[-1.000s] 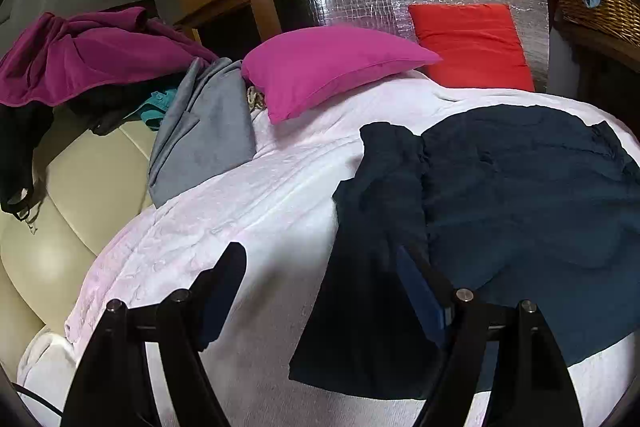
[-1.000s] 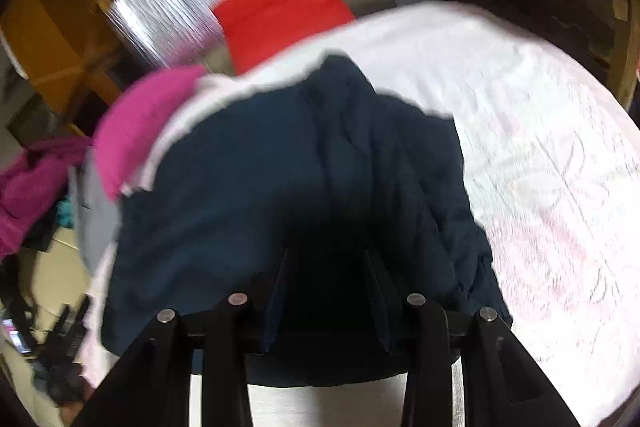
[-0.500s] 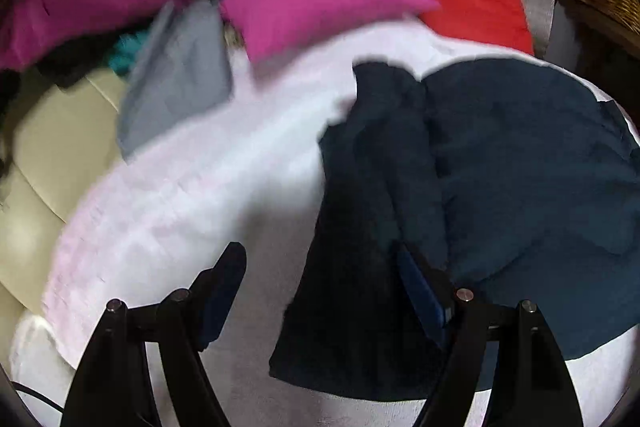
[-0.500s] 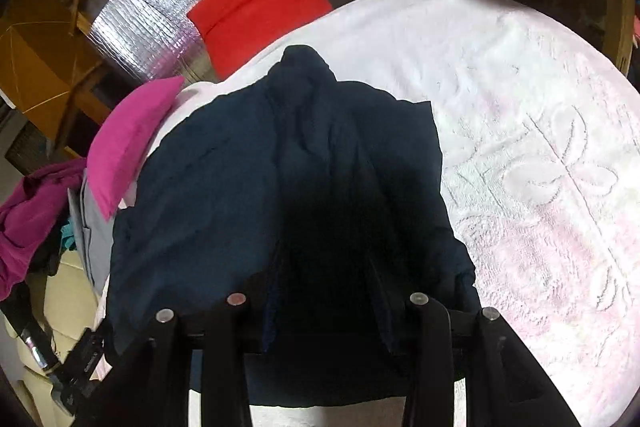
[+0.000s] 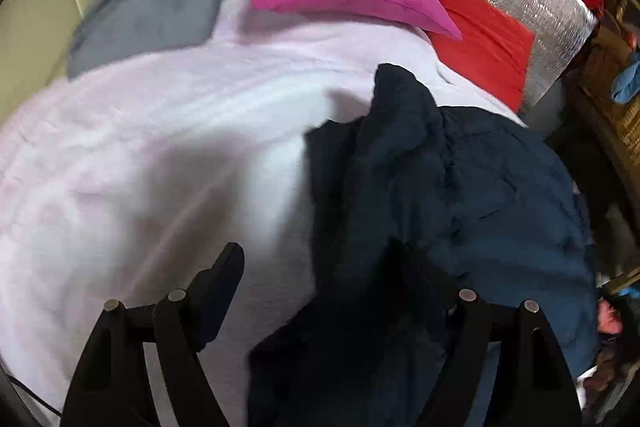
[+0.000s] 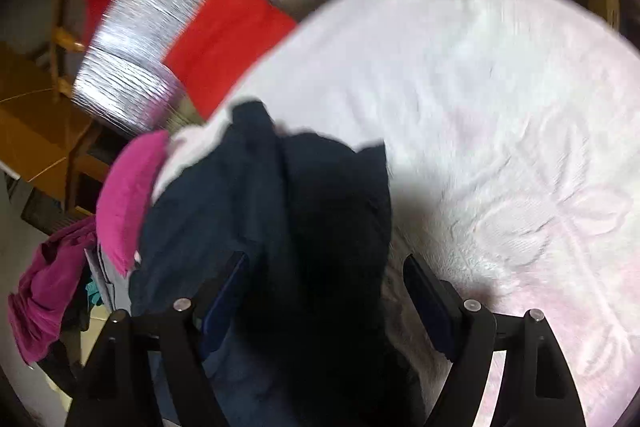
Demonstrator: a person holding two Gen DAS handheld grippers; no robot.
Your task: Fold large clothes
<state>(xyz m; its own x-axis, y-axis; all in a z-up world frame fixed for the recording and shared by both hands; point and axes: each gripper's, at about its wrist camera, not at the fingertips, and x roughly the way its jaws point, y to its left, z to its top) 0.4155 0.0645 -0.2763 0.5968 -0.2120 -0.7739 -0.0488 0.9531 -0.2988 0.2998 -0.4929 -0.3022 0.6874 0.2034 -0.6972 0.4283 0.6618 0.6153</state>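
Here, a dark navy garment, rumpled, one side folded over into a thick ridge, spread on the pale pink blanket. Left gripper wide open, nothing gripped, the garment's near edge lying between and under its fingers. Right gripper just opened wide, the cloth's fold between the jaws, not pinched. Off right of the left gripper, a wicker basket with blue cloth over its rim.
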